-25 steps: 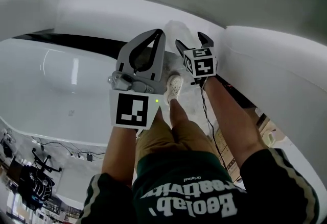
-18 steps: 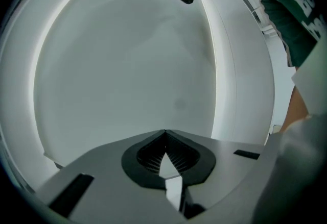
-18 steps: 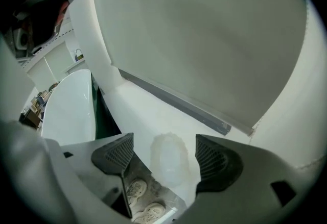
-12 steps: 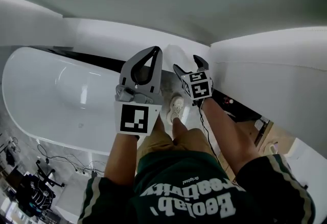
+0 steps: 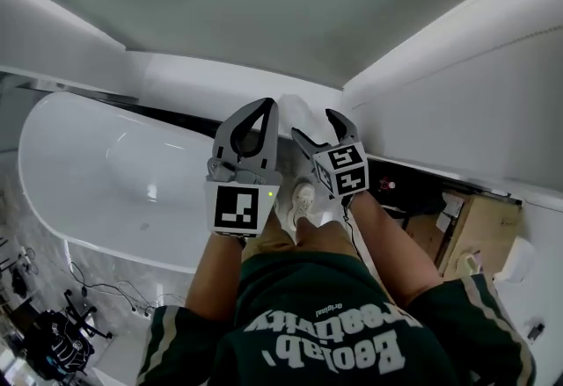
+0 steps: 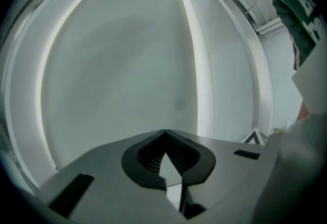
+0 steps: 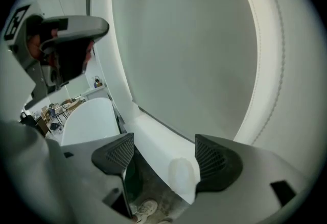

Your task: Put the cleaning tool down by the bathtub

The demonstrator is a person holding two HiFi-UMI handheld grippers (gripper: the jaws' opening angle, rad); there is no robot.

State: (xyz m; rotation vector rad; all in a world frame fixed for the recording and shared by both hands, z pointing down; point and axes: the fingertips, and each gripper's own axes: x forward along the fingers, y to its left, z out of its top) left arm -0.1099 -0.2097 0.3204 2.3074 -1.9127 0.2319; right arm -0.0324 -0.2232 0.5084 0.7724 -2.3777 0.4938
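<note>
Judging by what the 2 grippers carried, the set-down itself looked done, or at least not in hand: neither one held anything. The left gripper (image 6: pixel 164 132) had its jaws pressed together at the tips, with only a sliver of bare gap lower down and nothing caught in it. It pointed up at plain white surfaces. The right gripper (image 7: pixel 163 159) had its jaws spread wide and empty. Through that gap showed a narrow strip of speckled grey floor (image 7: pixel 153 187), a white shoe (image 7: pixel 145 208) and a white ledge (image 7: pixel 153 141) running along the foot of the wall (image 7: pixel 184 39).

The cleaning tool could not be made out with any confidence in the 3 views. The only candidate was a pale rounded shape (image 7: pixel 181 173) at the near end of that ledge, low between the right gripper's jaws but well below them and not touched by either pad. Whether it was the tool or simply part of the ledge could not be told.

In the head view both grippers were raised in front of the person, above the floor strip that ran between the bathtub (image 5: pixel 106 191) on the left and the wall on the right. The bathtub's rounded end lay just beside the left gripper.

If the tool did rest on that strip by the tub's edge, nothing remained but to step away. If it did not, the whole placing was yet to be done, and the pictures could not settle which.
</note>
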